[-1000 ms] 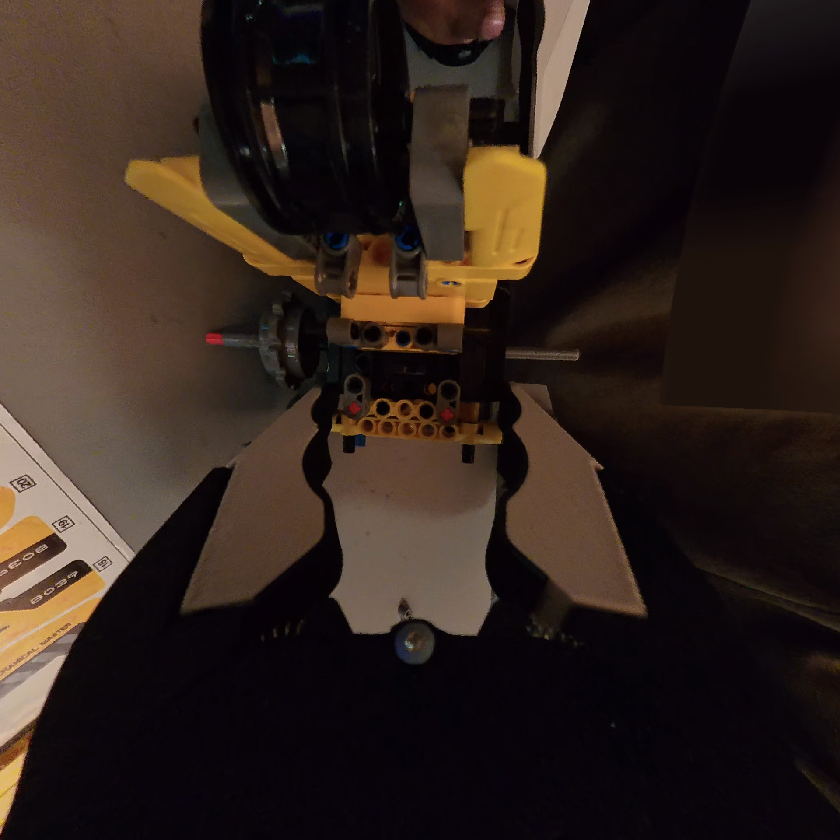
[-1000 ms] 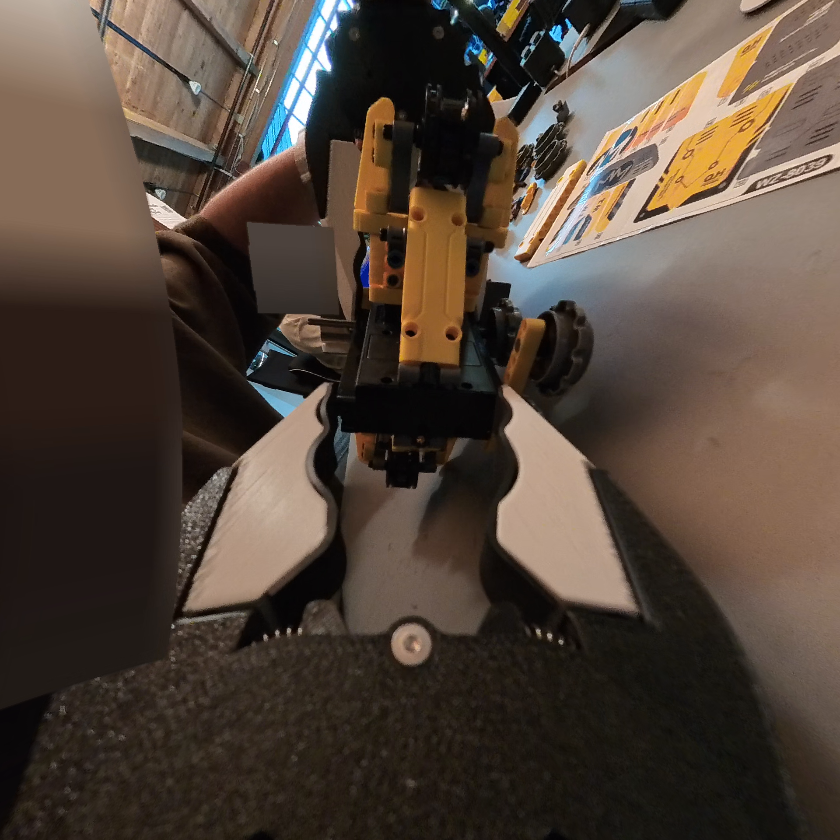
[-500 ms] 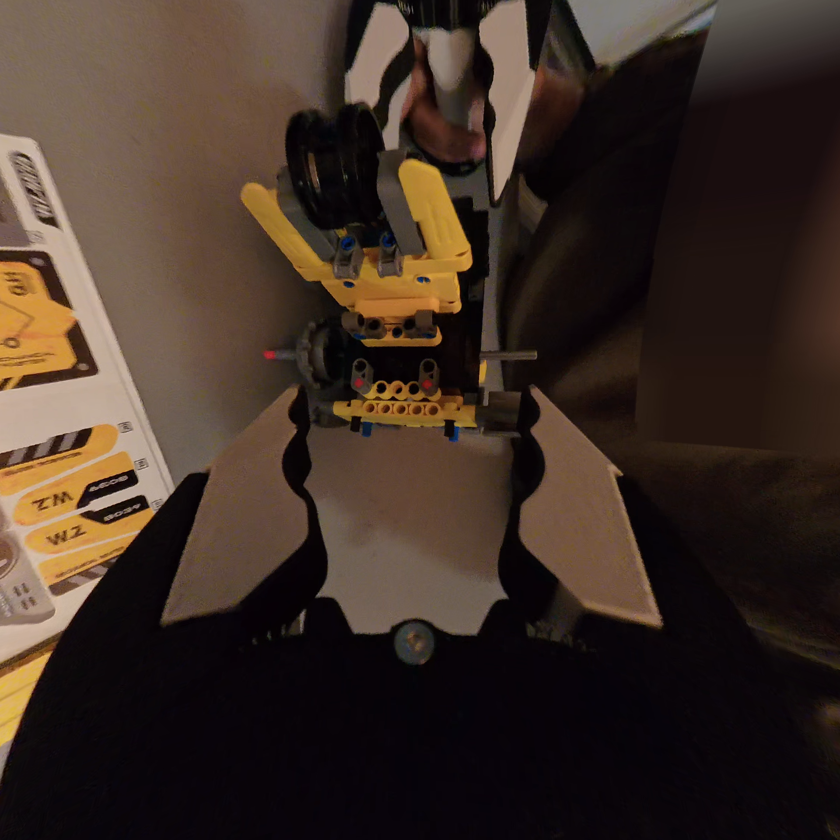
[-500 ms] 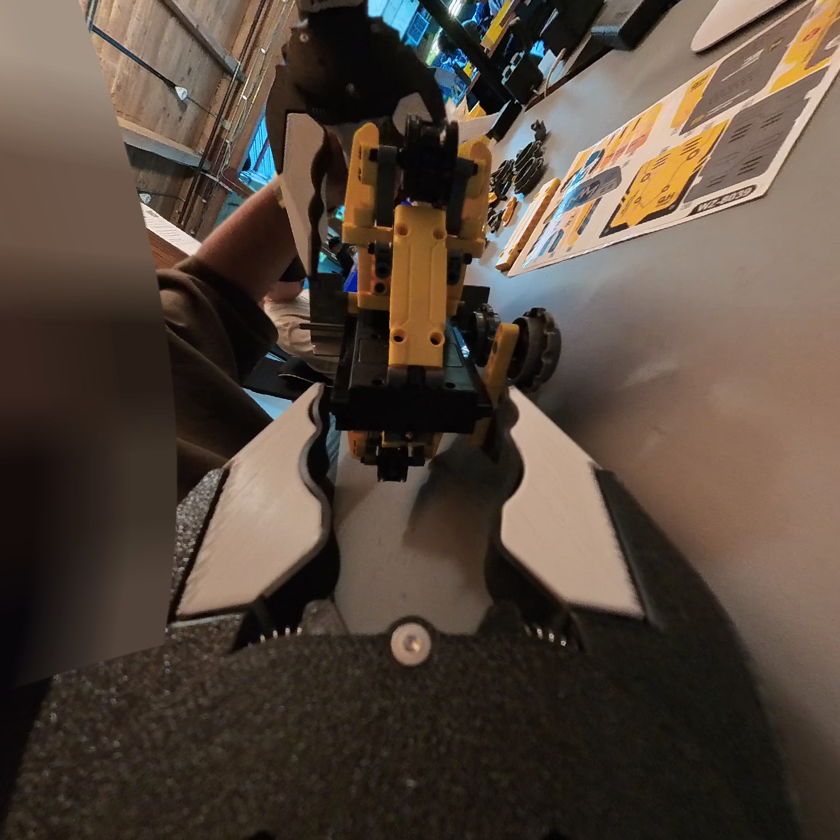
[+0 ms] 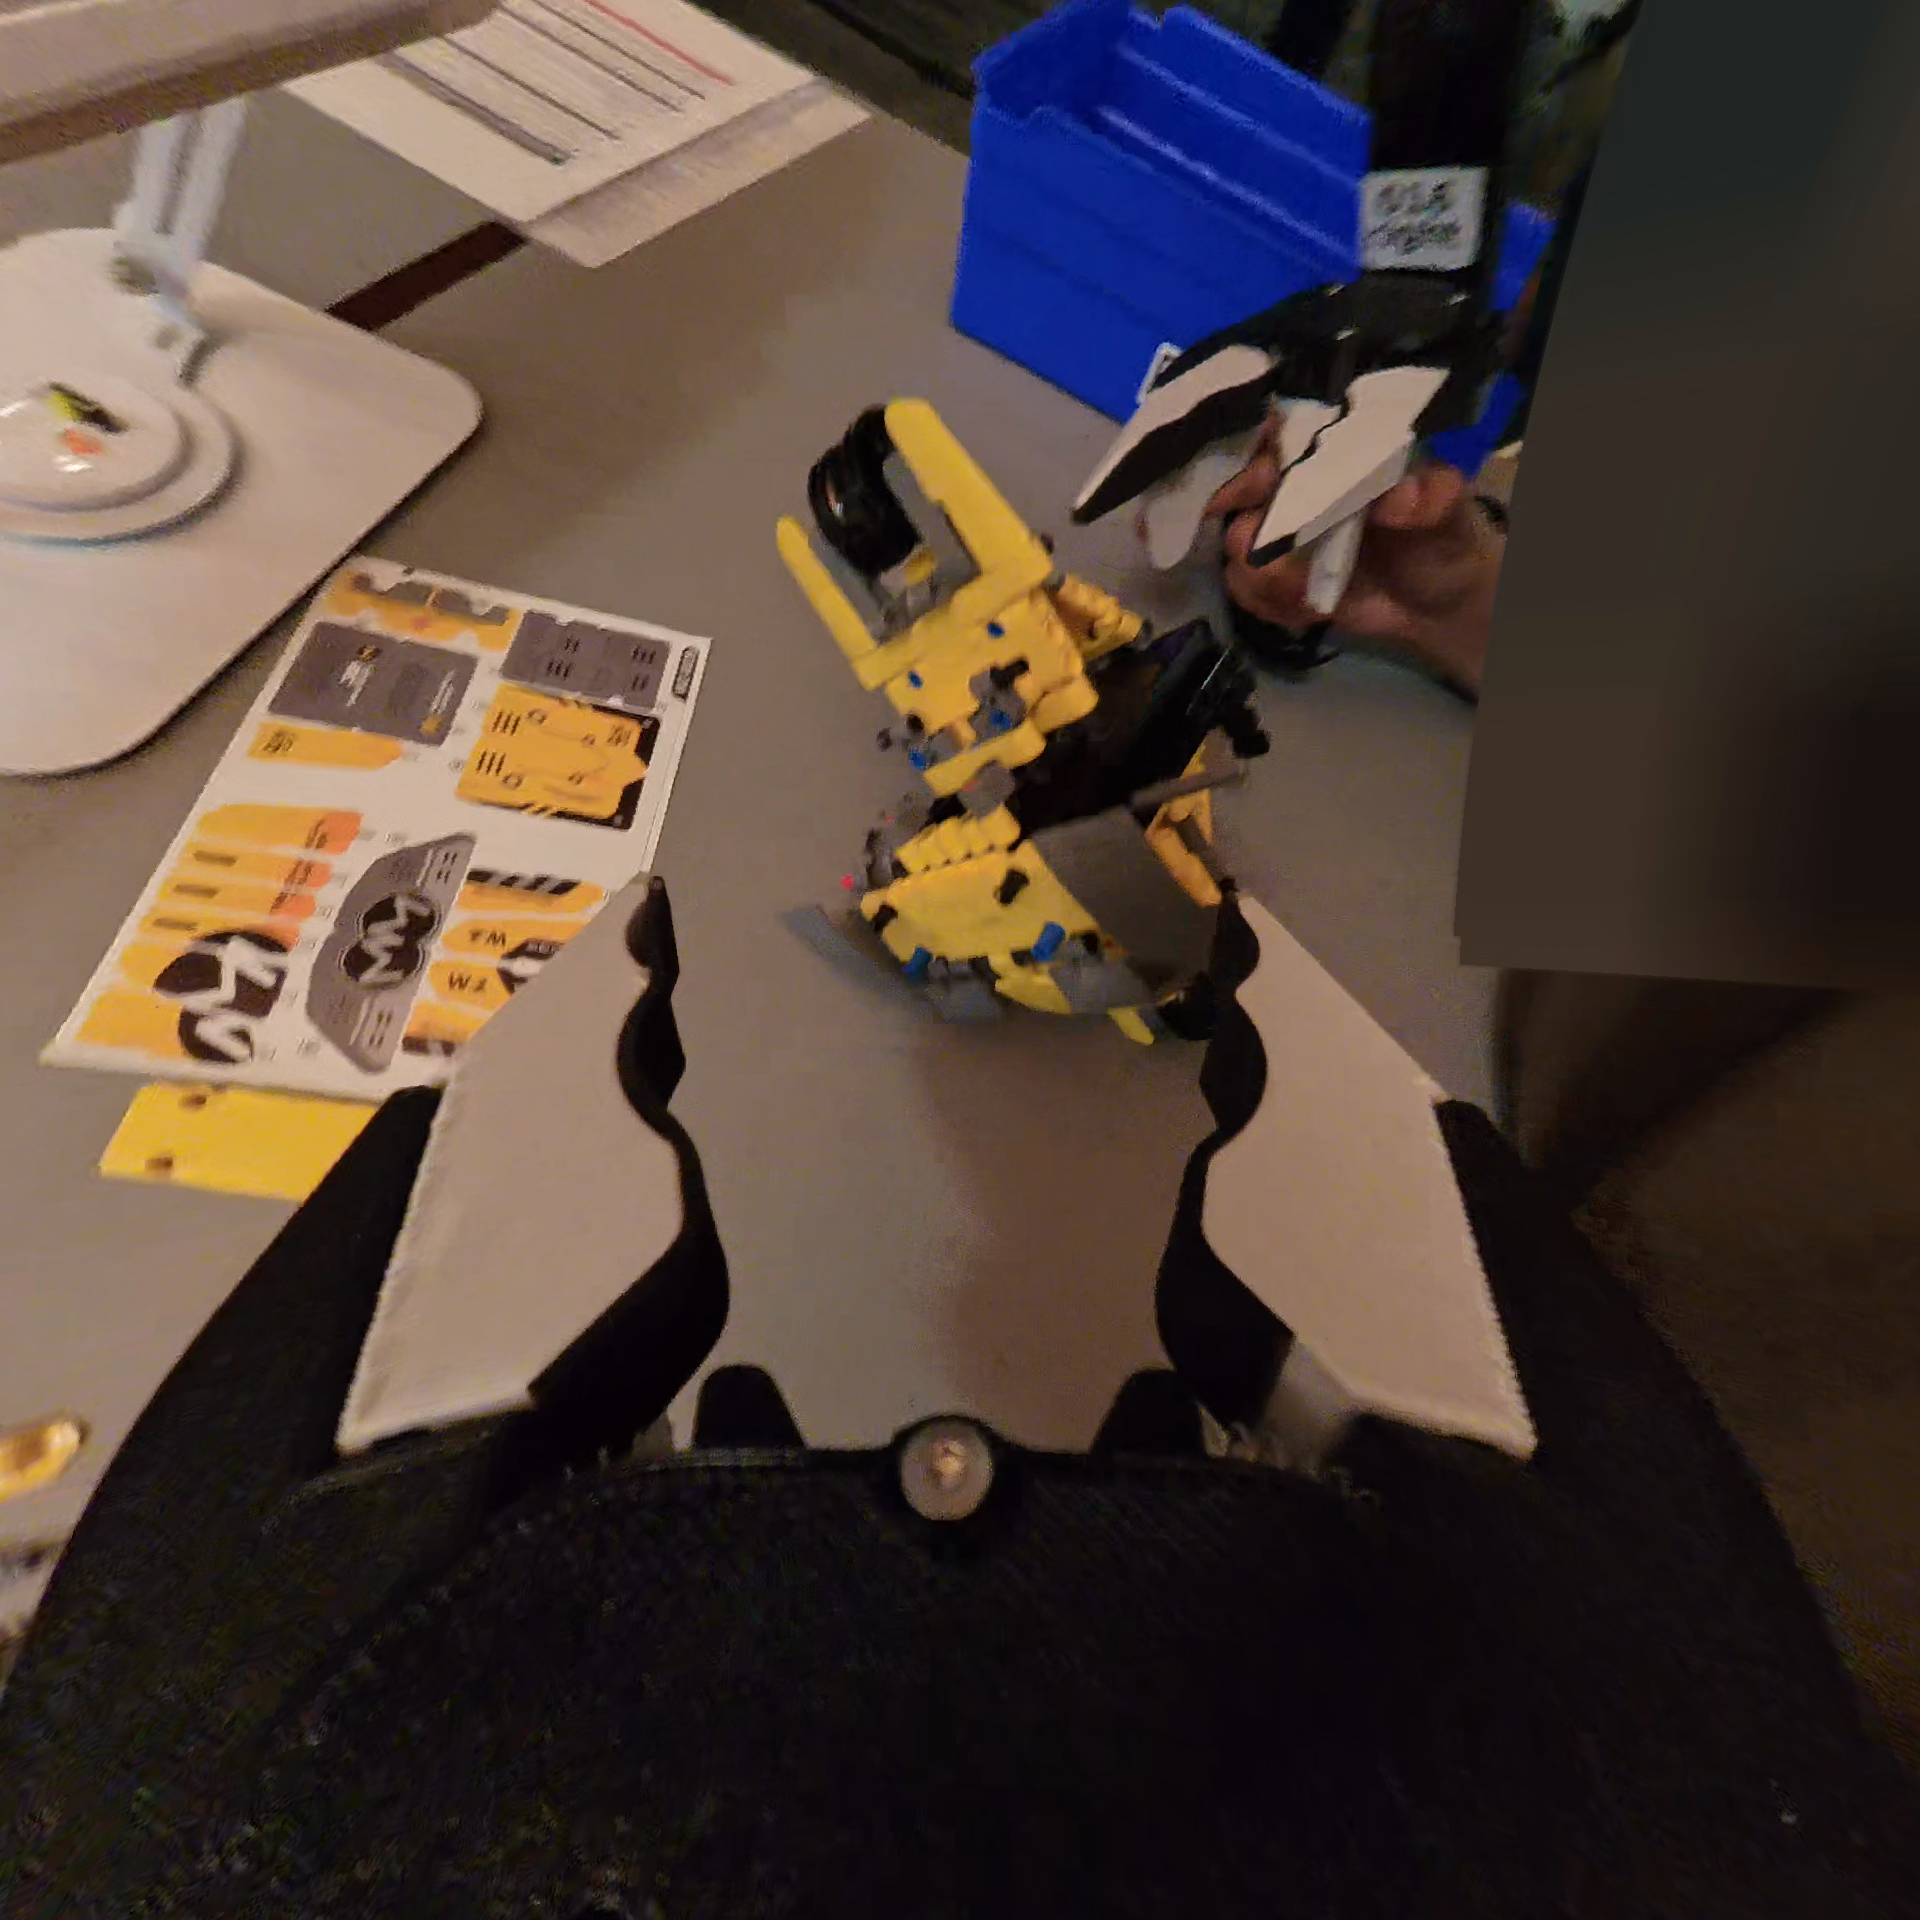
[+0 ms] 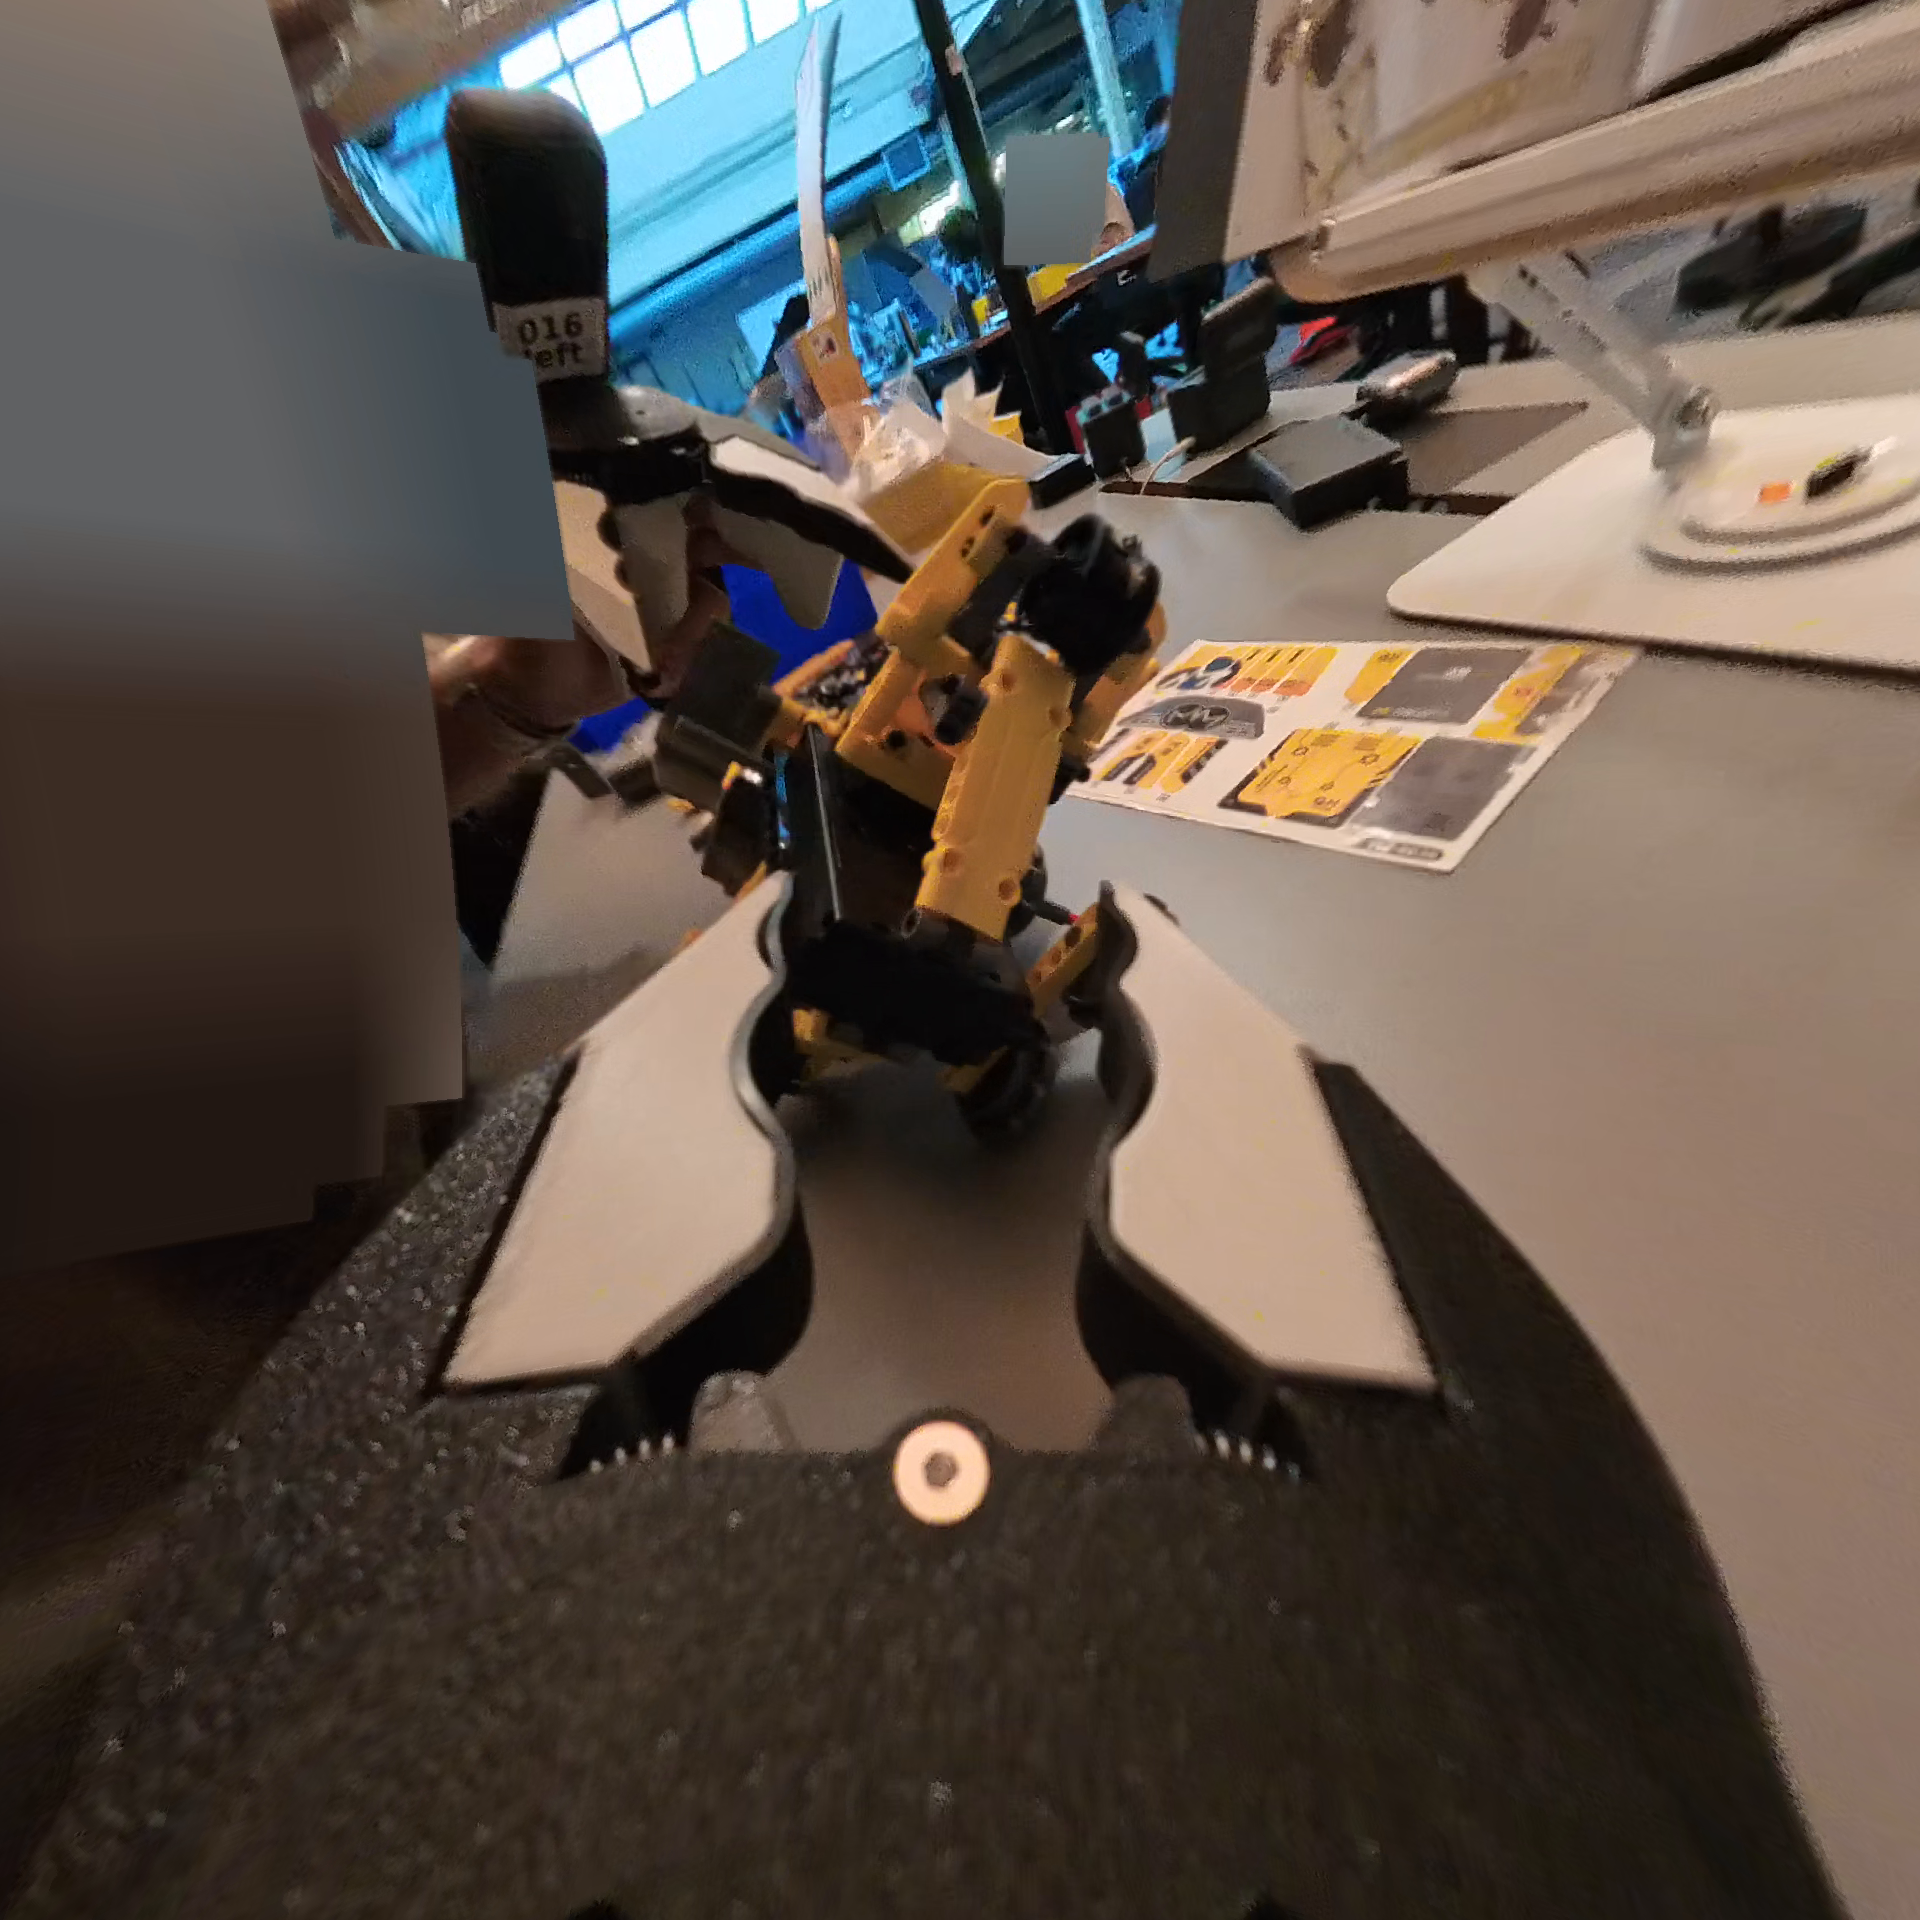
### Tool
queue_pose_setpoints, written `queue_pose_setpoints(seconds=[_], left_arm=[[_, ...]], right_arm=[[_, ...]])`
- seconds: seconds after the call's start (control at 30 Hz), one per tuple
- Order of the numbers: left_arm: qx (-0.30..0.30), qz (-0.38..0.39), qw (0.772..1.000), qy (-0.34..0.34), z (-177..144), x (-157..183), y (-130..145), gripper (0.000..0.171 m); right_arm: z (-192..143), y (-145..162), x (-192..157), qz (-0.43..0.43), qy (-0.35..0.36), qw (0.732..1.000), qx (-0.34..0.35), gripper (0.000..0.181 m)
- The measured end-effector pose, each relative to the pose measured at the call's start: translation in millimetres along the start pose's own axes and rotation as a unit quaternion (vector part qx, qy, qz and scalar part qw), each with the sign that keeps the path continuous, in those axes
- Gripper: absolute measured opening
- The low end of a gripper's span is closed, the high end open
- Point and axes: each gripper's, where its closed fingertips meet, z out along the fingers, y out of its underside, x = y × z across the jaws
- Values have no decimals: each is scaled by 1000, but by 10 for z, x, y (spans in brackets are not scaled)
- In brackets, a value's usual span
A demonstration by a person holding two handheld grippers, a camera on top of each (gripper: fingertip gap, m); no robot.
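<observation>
Yellow/blk brick model (image 5: 997,727), blue bin (image 5: 1122,229), yellow/grey sticker sheet (image 5: 416,810).

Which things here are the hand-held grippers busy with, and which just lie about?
Busy with: yellow-and-black brick model lying on the grey table; the right hand-held gripper flanks its near end; the left hand-held gripper is open beside it.
Lying about: sticker sheet, loose yellow panel, blue bin, white stand base.

Both tongs look alike: the left tongs (image 5: 940,904) and right tongs (image 6: 940,904) have pale grey, wedge-shaped fingers with wavy black inner edges, mounted on a grainy black body. A round silver screw (image 6: 940,1472) sits centred at each base.
</observation>
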Motion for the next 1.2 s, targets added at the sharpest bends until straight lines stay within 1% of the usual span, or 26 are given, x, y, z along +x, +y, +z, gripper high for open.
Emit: queue_pose_setpoints(seconds=[0.07,0.2,0.27,0.4,0.6,0.67,0.73,0.8,0.9,1.0,1.1,1.2], left_arm=[[19,-7,999,-30,12,37,137,102],[69,-33,996,-42,27,111,257,101],[93,-42,994,-31,31,151,248,101],[144,-49,988,3,41,216,104,101],[181,-12,983,38,144,189,-40,104],[202,3,978,44,140,195,-69,105],[219,9,974,49,90,228,-90,110],[208,19,977,37,41,229,-35,113],[184,46,982,-20,-29,124,79,111],[196,62,978,-27,-98,180,10,109],[180,77,980,-42,-49,190,43,108],[150,93,983,-58,65,159,127,105]], right_arm=[[31,26,-63,-53,4,999,-9,50],[79,73,-183,-109,-7,994,-17,47],[87,74,-249,-114,-23,993,-14,46],[91,61,-275,-109,-30,994,-5,46],[77,-18,-346,-90,-45,995,21,50],[86,-19,-365,-81,-49,995,22,51],[102,-10,-380,-71,-51,996,19,54],[119,-3,-402,-63,-56,996,19,55],[146,16,-432,-63,-61,996,17,56],[181,71,-411,-77,-52,996,7,57],[210,136,-391,-92,-46,995,-6,60],[202,130,-392,-86,-51,995,-3,61]])
